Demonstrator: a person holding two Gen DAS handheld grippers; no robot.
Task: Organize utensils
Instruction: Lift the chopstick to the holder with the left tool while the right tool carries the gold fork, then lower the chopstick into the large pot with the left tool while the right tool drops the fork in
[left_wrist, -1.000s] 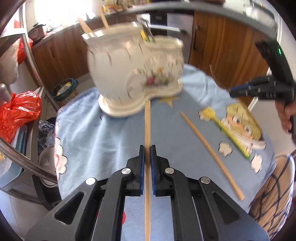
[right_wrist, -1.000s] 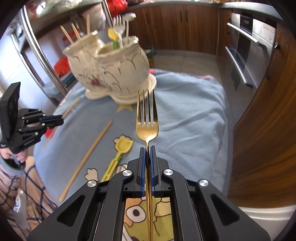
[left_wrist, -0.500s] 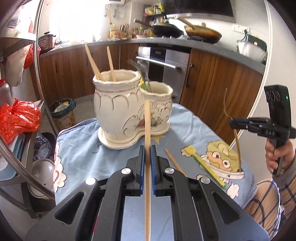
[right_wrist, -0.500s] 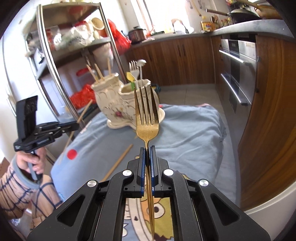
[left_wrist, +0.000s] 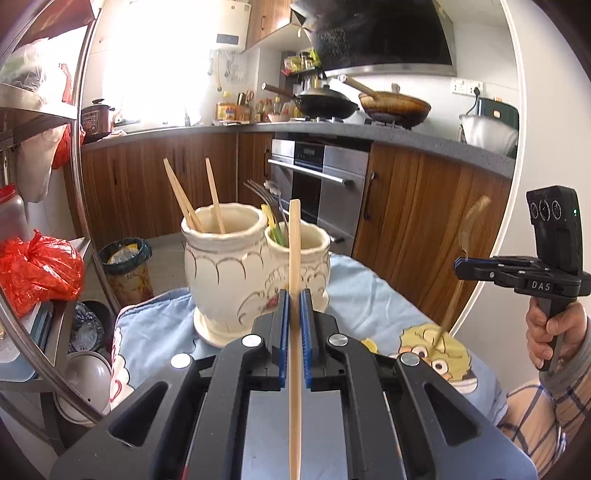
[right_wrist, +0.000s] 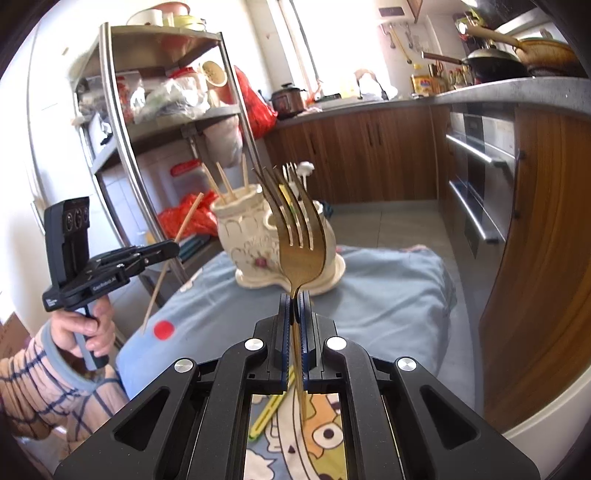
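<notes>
Here, in a wood-panelled kitchen, a person in a plaid sleeve raises two black handheld grippers above a tabletop spread with a pale blue cartoon-print cloth (left_wrist: 369, 306). At far left stands a steel shelving rack (right_wrist: 155, 122) with a red plastic bag (left_wrist: 37, 273) on a lower shelf. The left gripper (left_wrist: 294, 295) has its blue-padded fingers (left_wrist: 282, 325) pinched narrow on a single pale wooden chopstick (left_wrist: 294, 251), which runs between them and juts up in front of the holder. In the right wrist view, that same gripper sits off the cloth's left edge, chopstick tilted, tip high.

Centre stage on the cloth stands a cream ceramic two-compartment utensil holder (left_wrist: 236, 273) on its own base. Its taller left compartment carries more wooden chopsticks (left_wrist: 184, 199); the lower right compartment holds forks and a yellow-green utensil.

To the right, the right gripper (right_wrist: 294, 299) grips the neck of a gold-coloured metal fork (right_wrist: 299, 240), fingers closed tight on it, tines up and just short of the holder. Under this gripper, a yellow-green plastic utensil (right_wrist: 266, 413) lies on the cloth. A stainless oven (right_wrist: 476, 177) fills the wooden cabinets at far right.
</notes>
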